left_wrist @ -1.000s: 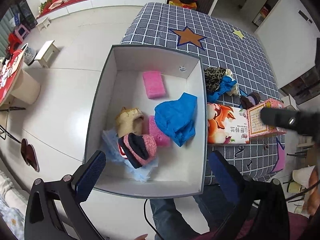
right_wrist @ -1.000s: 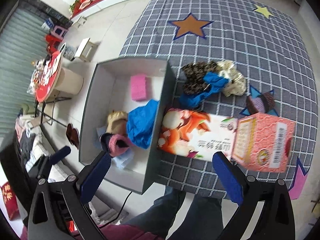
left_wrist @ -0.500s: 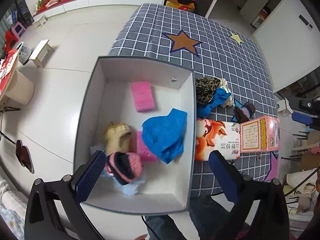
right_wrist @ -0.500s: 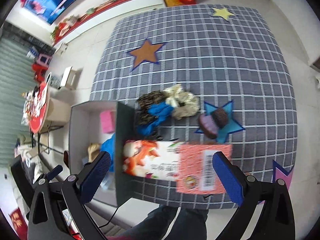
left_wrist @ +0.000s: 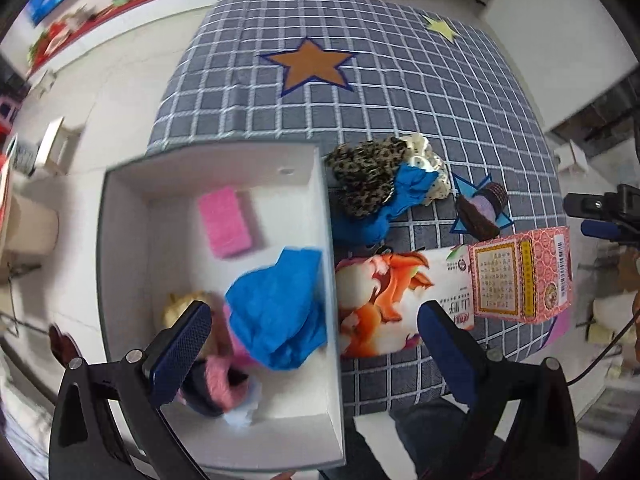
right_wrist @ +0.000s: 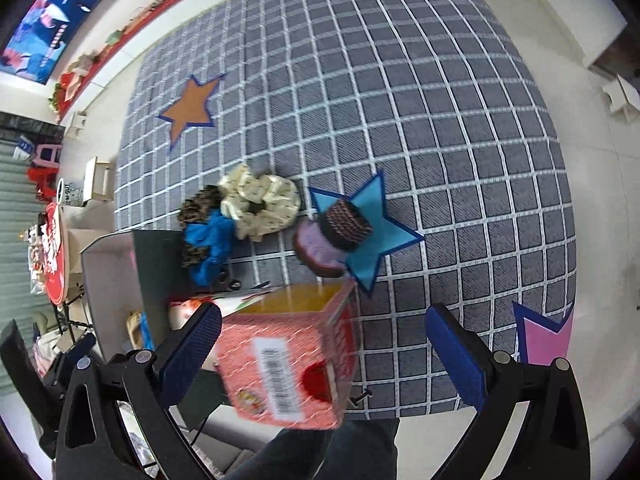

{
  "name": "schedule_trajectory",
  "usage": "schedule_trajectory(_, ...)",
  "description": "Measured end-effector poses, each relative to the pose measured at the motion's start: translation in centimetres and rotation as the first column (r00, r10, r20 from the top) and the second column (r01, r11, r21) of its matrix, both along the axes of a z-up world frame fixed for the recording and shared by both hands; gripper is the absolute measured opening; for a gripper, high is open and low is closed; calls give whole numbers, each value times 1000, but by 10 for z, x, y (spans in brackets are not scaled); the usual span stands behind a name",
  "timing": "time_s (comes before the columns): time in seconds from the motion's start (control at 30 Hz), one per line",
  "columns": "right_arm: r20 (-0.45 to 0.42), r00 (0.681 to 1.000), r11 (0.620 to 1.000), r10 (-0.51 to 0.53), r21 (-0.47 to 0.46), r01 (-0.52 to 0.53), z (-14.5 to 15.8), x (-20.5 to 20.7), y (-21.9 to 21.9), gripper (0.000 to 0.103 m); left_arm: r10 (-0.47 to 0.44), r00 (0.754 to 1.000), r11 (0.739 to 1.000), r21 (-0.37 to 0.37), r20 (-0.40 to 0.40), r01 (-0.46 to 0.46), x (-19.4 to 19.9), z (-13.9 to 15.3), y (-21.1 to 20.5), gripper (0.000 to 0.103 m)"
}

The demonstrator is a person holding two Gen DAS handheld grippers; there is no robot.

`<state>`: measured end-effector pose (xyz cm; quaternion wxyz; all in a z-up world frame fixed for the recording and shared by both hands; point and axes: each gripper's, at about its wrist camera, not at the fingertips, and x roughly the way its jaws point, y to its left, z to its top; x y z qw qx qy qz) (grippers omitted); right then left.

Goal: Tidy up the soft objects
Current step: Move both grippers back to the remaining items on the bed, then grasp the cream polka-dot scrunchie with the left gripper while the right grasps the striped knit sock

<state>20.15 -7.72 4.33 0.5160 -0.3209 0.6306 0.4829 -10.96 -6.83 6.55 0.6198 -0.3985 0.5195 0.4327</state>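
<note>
A white open box [left_wrist: 120, 240] at the table's left edge holds a pink sponge [left_wrist: 225, 222], a blue cloth [left_wrist: 280, 308], a pink-and-dark knit piece [left_wrist: 218, 384] and a tan item [left_wrist: 178, 308]. On the checked tablecloth lie a leopard scrunchie [left_wrist: 366, 178], a blue scrunchie [right_wrist: 210, 244], a cream scrunchie [right_wrist: 260, 198] and a purple-and-brown knit piece [right_wrist: 336, 236]. My left gripper [left_wrist: 312, 344] hangs open above the box's right wall. My right gripper [right_wrist: 324, 354] is open over the pink carton, nothing between its fingers.
A pink carton [right_wrist: 288, 360] and a printed flat box [left_wrist: 394, 304] lie near the table's front edge. The person's legs [left_wrist: 432, 436] are below the table edge. Star patches [right_wrist: 192, 106] mark the cloth; the far half is bare.
Both grippers have swung right, from over the box toward the tablecloth. The right gripper now looks at the scrunchies and the pink carton from closer in. Both stayed open.
</note>
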Motion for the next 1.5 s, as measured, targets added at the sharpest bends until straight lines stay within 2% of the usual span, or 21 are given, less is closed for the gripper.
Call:
schedule_trajectory(0.23,4,999,996,39,-80,-39,-34,10,27,102,-130,989,991,25,-76,132,46,-6,34,103)
schedule_trajectory(0.4,-11,994,981,109,-162,-110,-68,13,52,102,-231,965,972,8,-127,234,85,-20,58,103)
schedule_trajectory(0.53,-36,981,956,193,-218,-196,-95,7,69,102,-293,939,954,1,-180,298,115,-37,76,103)
schedule_trajectory(0.63,-73,966,933,247,-251,-257,-114,-1,79,102,-308,932,951,-20,-193,310,128,-50,86,103)
schedule_trajectory(0.73,-93,940,892,328,-298,-341,-135,-14,85,102,-335,918,942,-41,-214,334,139,-60,91,103)
schedule_trajectory(0.8,-69,909,851,410,-329,-409,-147,-24,86,102,-368,901,929,-56,-228,366,148,-68,93,103)
schedule_trajectory(0.87,-38,890,835,454,-331,-440,-153,-28,86,102,-412,880,911,-74,-238,406,159,-77,96,103)
schedule_trajectory(0.93,12,888,845,460,-315,-433,-153,-25,84,102,-446,863,895,-91,-240,437,169,-87,98,103)
schedule_trajectory(1.03,64,905,875,421,-289,-387,-150,-11,79,102,-507,834,862,-132,-217,490,187,-104,97,103)
schedule_trajectory(1.17,135,911,898,389,-279,-341,-148,11,68,102,-591,770,806,-201,-240,556,208,-138,89,103)
schedule_trajectory(1.2,143,914,902,380,-275,-332,-147,15,65,102,-601,762,799,-206,-242,564,211,-142,88,103)
schedule_trajectory(1.27,169,917,912,362,-267,-311,-146,27,58,102,-607,758,795,-206,-240,571,216,-146,87,103)
schedule_trajectory(1.37,176,937,936,302,-242,-256,-145,45,52,102,-593,770,805,-189,-234,563,224,-150,90,103)
schedule_trajectory(1.43,152,947,943,284,-223,-247,-145,49,51,102,-570,789,821,-189,-230,539,225,-157,95,103)
schedule_trajectory(1.5,138,948,944,285,-209,-254,-146,58,55,102,-534,819,843,-210,-210,496,222,-164,100,103)
